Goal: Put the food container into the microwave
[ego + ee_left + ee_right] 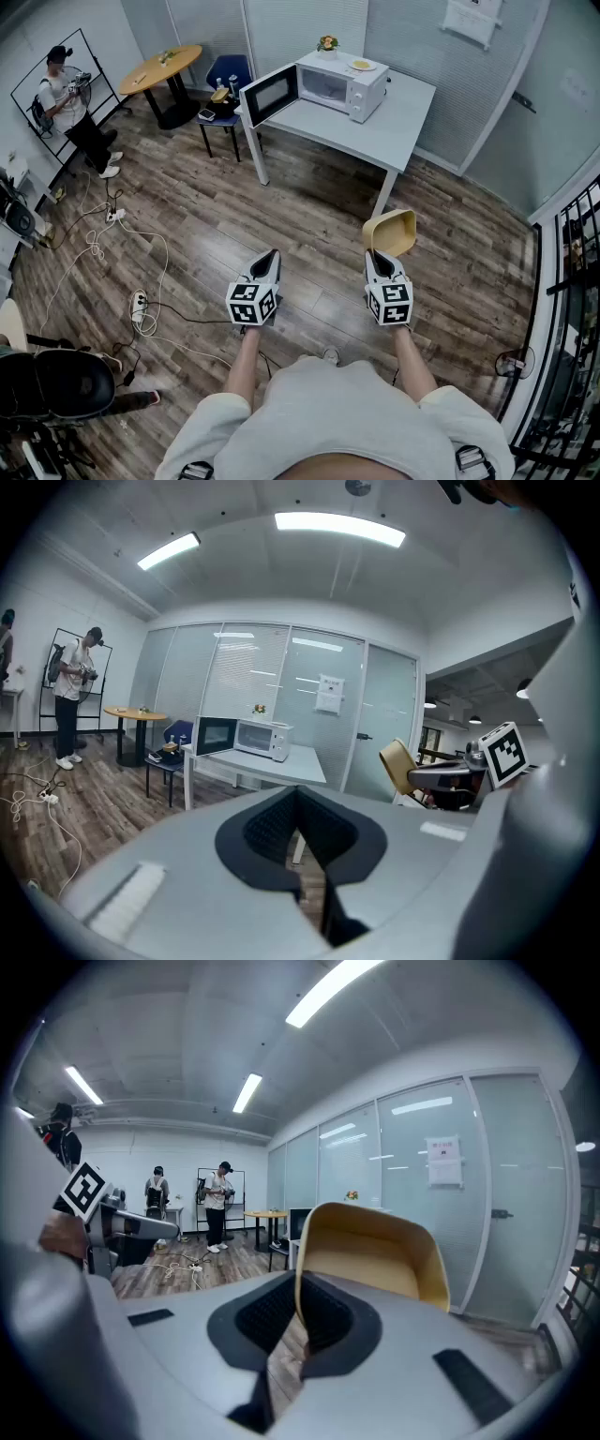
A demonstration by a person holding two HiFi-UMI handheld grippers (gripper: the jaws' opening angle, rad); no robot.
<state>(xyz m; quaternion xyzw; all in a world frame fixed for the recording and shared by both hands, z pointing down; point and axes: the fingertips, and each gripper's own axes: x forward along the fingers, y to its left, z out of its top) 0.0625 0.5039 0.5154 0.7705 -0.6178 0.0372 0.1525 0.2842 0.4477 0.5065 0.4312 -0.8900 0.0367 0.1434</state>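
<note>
A tan food container (392, 232) hangs tipped on its side in front of my right gripper (378, 260), whose jaws are shut on its rim. In the right gripper view the container (375, 1255) fills the middle, its thin wall pinched between the dark pads. My left gripper (265, 263) is shut with nothing between its jaws (298, 832). The white microwave (337, 86) stands on a white table (394, 131) across the room, its door (270, 96) swung open to the left. Both grippers are held well short of the table, over the wooden floor.
A blue chair (223, 89) with things on it stands left of the table, and a round wooden table (161, 67) beyond it. A person (70, 108) stands at the far left. Cables and a power strip (139, 305) lie on the floor to my left.
</note>
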